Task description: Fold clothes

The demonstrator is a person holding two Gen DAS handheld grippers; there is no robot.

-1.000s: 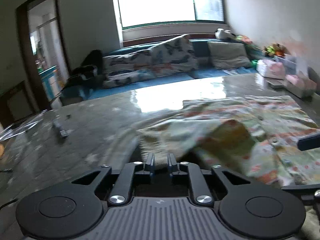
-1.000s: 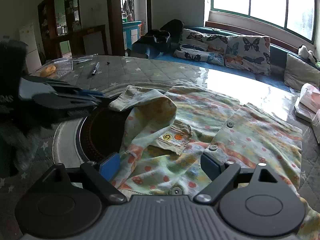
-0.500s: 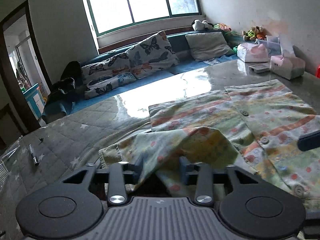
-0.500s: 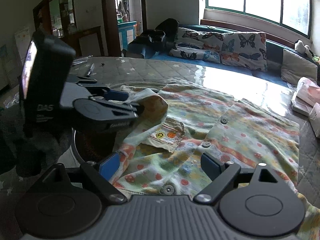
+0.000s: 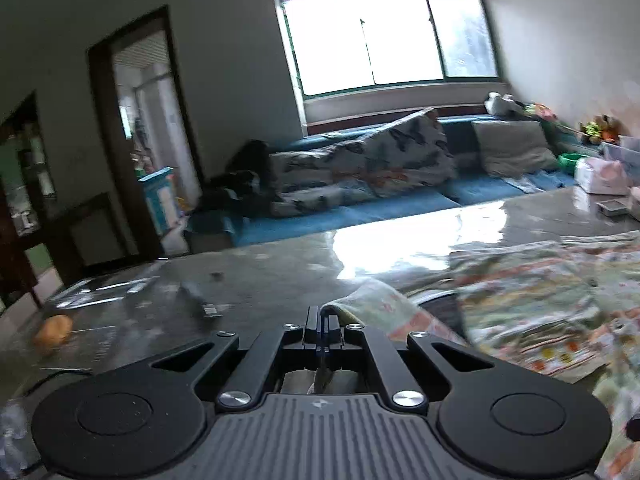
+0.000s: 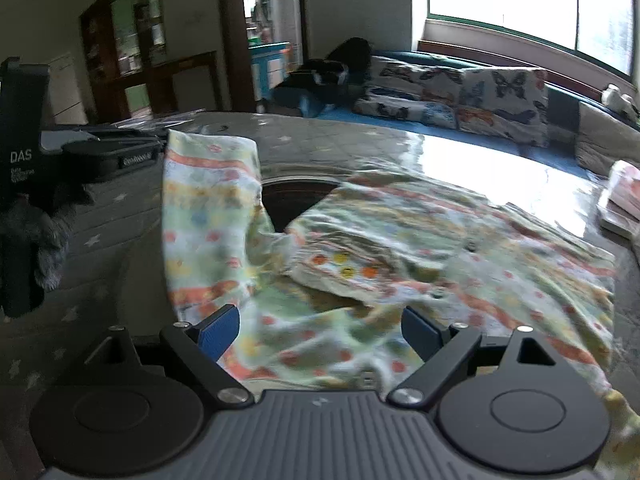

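Left tool (image 5: 322, 322) clamped on lifted shirt (image 6: 360, 248) sleeve (image 6: 208, 208); right tool (image 6: 320, 330) wide open, empty

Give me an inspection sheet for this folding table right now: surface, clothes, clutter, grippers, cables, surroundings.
Surface: grey quilted table with star pattern, glossy glare on the far side.
Job's things: one patterned shirt spread on the table; its sleeve is lifted off the table.
Clutter: pen, orange bun in clear packaging, tissue packs at the far right edge.
Grippers: left gripper has jaws shut on the sleeve's cuff; right gripper has jaws wide open over the shirt hem, not gripping it.
Cables: nothing seen.
Surroundings: blue sofa with butterfly cushions, window, doorway.
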